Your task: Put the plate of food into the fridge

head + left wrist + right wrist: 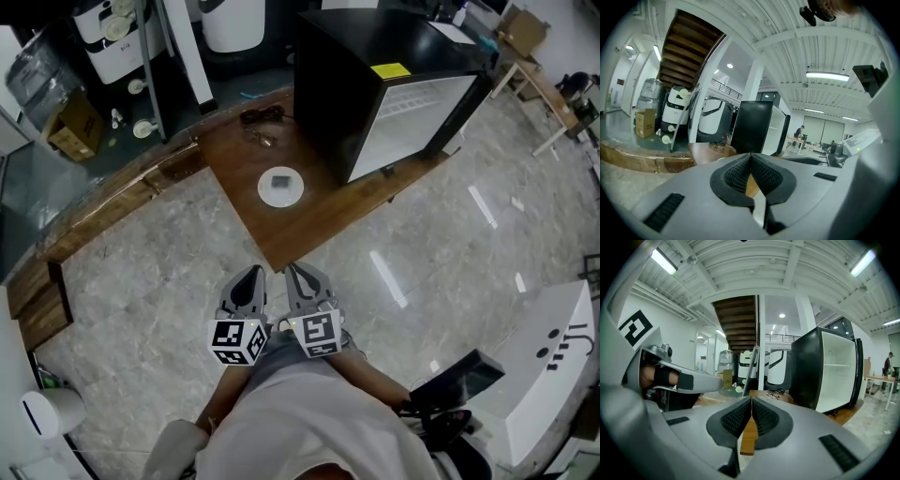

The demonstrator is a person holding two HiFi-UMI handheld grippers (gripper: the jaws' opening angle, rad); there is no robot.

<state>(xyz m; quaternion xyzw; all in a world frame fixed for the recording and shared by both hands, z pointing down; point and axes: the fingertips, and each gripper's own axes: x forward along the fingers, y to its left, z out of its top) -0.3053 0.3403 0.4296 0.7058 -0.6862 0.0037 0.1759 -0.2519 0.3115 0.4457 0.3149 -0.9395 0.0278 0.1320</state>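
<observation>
Person faces the fridge with both tools clenched: the left gripper (pixel 250 276) and right gripper (pixel 303 273), held side by side above the marble floor (pixel 422 244), have their jaws pressed together on nothing. The white plate (pixel 280 186) sits near the wooden platform's (pixel 281 234) front corner, beside the black fridge (pixel 361 75), whose white interior shows.

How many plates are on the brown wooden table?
1. The plate sits near the middle of the wooden table, just in front of the black fridge. The fridge blocks the table's far part, so another might be hidden there.
</observation>
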